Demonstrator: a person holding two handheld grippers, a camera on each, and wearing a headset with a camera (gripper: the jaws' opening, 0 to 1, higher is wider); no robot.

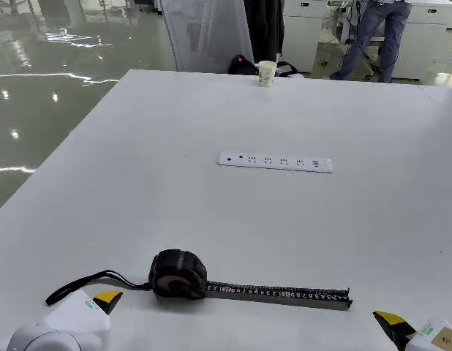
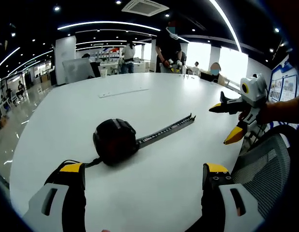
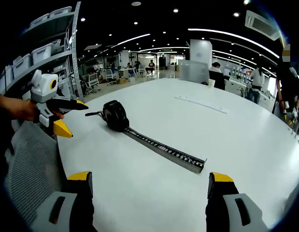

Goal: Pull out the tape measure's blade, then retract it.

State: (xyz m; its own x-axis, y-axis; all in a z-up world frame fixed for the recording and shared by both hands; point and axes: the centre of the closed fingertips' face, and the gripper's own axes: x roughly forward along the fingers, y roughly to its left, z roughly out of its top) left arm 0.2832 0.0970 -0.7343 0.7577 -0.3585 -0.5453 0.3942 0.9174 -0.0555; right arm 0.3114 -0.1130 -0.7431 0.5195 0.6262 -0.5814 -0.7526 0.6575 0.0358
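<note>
A black tape measure (image 1: 178, 273) lies on the white table (image 1: 284, 117) near its front edge, with its blade (image 1: 281, 294) pulled out to the right and its black strap (image 1: 83, 284) trailing left. The tape measure (image 2: 115, 140) sits just ahead of my left gripper (image 2: 144, 175), which is open and holds nothing. My right gripper (image 3: 149, 182) is open too, short of the blade's end hook (image 3: 198, 166). In the head view the left gripper (image 1: 102, 301) is at the bottom left. The right gripper (image 1: 393, 322) is at the bottom right.
A white power strip (image 1: 274, 161) lies mid-table. A paper cup (image 1: 266, 73) stands at the far edge, with a mesh chair (image 1: 208, 33) behind it. A person (image 1: 376, 33) stands beyond the far right corner. A chair back (image 3: 28, 164) is near the table's front edge.
</note>
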